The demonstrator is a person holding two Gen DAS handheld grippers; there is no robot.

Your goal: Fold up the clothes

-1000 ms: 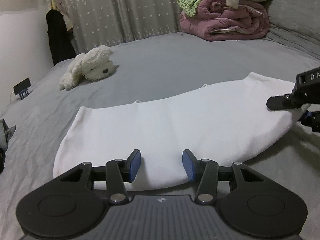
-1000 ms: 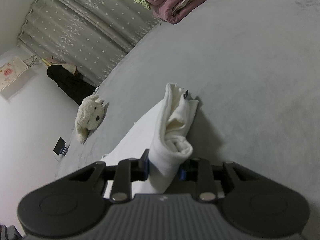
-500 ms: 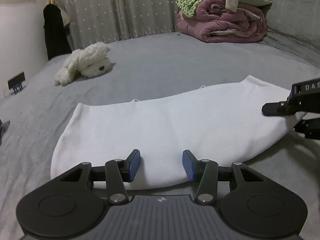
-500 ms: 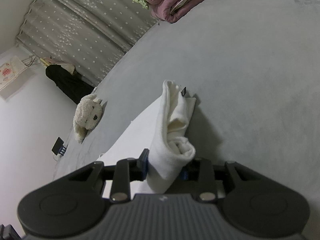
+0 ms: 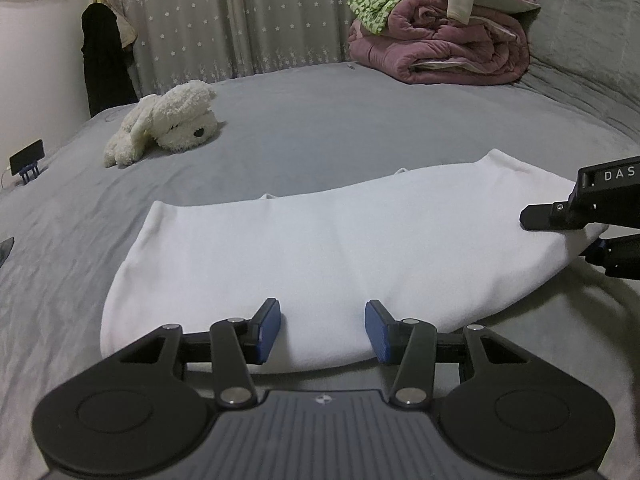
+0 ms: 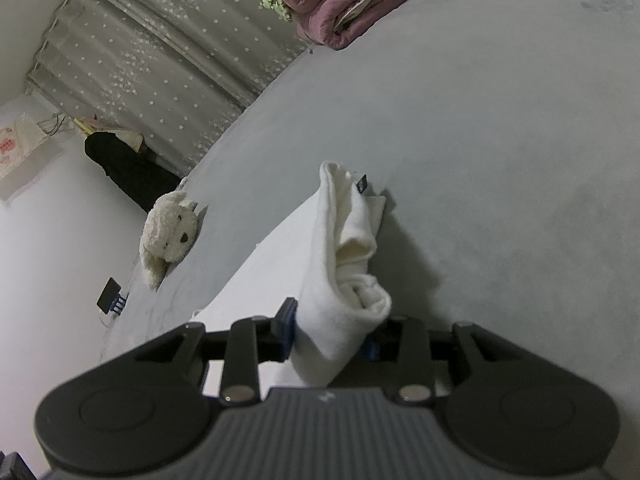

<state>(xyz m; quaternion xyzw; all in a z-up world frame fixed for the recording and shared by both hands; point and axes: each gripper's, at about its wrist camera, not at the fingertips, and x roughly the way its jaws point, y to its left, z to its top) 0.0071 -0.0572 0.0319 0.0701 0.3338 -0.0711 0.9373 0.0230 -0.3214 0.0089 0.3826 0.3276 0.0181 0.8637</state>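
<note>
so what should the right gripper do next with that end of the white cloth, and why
Probably finish letting go and back off. The right gripper has just been opening, though the bunched end of the white cloth sits between its fingers. The cloth already lies folded flat on the bed, and the left gripper is open at its near edge, gripping nothing.

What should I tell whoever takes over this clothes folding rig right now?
Left tongs: open, resting at the near edge of the white garment, gripping nothing.
Right tongs: bunched end of the garment between them; they have just been opening a little, pads seemingly touching the cloth.
Garment: lies across the grey bed, folded lengthwise into a long band.
Done: the lengthwise fold.
Left: probably fold the band across, then smooth it.
The plush dog and the blanket pile sit farther back, apart from it.
</note>
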